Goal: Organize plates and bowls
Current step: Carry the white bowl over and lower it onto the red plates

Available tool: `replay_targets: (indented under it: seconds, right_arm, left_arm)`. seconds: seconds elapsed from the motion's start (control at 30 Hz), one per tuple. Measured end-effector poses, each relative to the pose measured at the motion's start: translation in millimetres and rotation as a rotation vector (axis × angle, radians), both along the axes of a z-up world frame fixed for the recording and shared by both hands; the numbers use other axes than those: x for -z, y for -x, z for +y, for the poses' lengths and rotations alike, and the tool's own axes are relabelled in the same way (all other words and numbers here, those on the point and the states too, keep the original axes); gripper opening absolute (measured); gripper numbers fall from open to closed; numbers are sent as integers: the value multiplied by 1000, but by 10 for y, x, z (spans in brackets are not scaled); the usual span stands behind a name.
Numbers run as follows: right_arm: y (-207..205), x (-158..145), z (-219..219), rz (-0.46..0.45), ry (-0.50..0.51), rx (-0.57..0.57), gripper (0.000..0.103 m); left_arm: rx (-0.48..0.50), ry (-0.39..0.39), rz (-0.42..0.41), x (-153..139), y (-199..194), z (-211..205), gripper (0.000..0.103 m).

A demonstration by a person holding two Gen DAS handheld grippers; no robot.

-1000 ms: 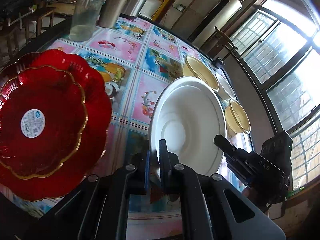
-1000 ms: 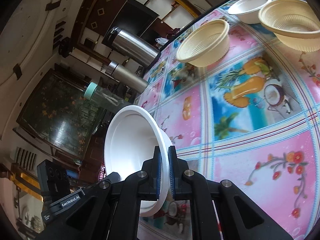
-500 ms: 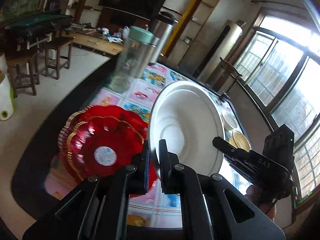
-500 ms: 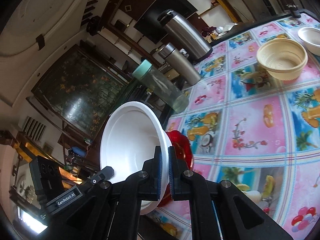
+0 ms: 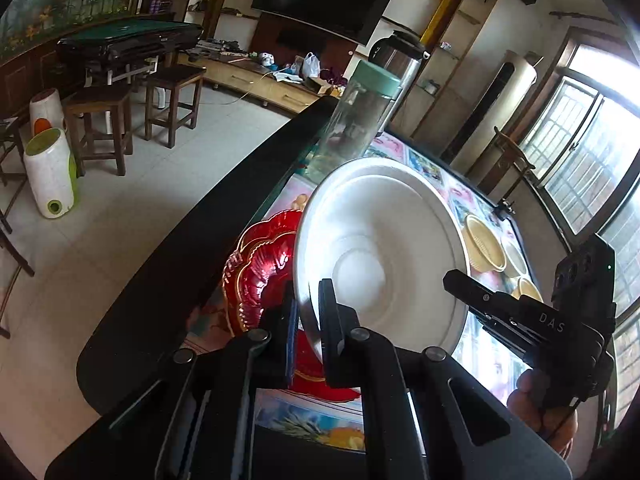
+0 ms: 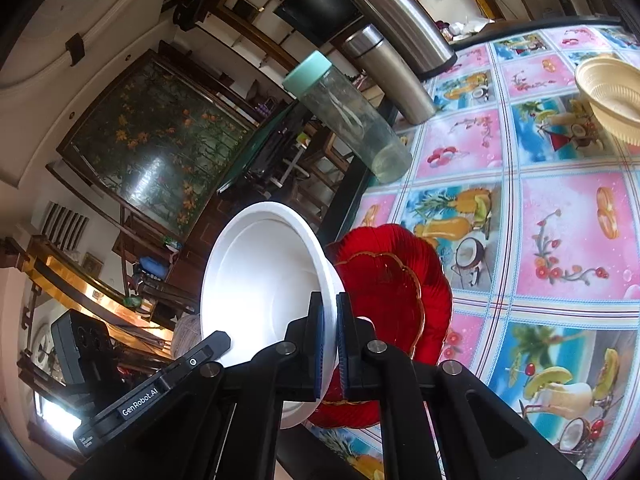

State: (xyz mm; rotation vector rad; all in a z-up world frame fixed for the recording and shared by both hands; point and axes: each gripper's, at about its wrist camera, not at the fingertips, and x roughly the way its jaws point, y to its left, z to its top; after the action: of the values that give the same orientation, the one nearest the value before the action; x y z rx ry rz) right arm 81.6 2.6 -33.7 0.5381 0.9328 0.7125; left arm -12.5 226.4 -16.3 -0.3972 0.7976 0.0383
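Observation:
A large white bowl (image 5: 380, 256) (image 6: 264, 280) hangs in the air, tilted on edge, held from both sides. My left gripper (image 5: 308, 316) is shut on its near rim, and my right gripper (image 6: 330, 320) is shut on the opposite rim. Below and behind the bowl, red scalloped plates with gold edges (image 5: 256, 276) (image 6: 396, 284) lie stacked near the table's corner. Cream bowls (image 5: 486, 246) (image 6: 612, 98) sit farther along the table. The right gripper's body (image 5: 532, 320) shows in the left wrist view; the left one (image 6: 152, 392) shows in the right wrist view.
The table (image 6: 560, 216) carries a colourful fruit-print cloth. A clear bottle with a mint lid (image 6: 352, 120) (image 5: 360, 120) and two steel flasks (image 6: 400, 20) stand near its dark edge (image 5: 224, 216). Wooden stools (image 5: 132, 120) stand on the tiled floor beyond.
The white bowl has risen off the table in both grippers and tipped more upright. Both cameras now look higher, with the red plates lower and smaller in view.

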Motion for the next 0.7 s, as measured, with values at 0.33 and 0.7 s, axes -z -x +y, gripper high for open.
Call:
replay_targets:
  seconds: [0.33,0.7]
  right_arm:
    - [-23,202,145,48,42,-22,6]
    - [-33,255,162,68,54,-20,6]
  left_arm:
    - [-36,-58,40,194,1,46,8]
    - [-45,-98,43,205,-10,9,8]
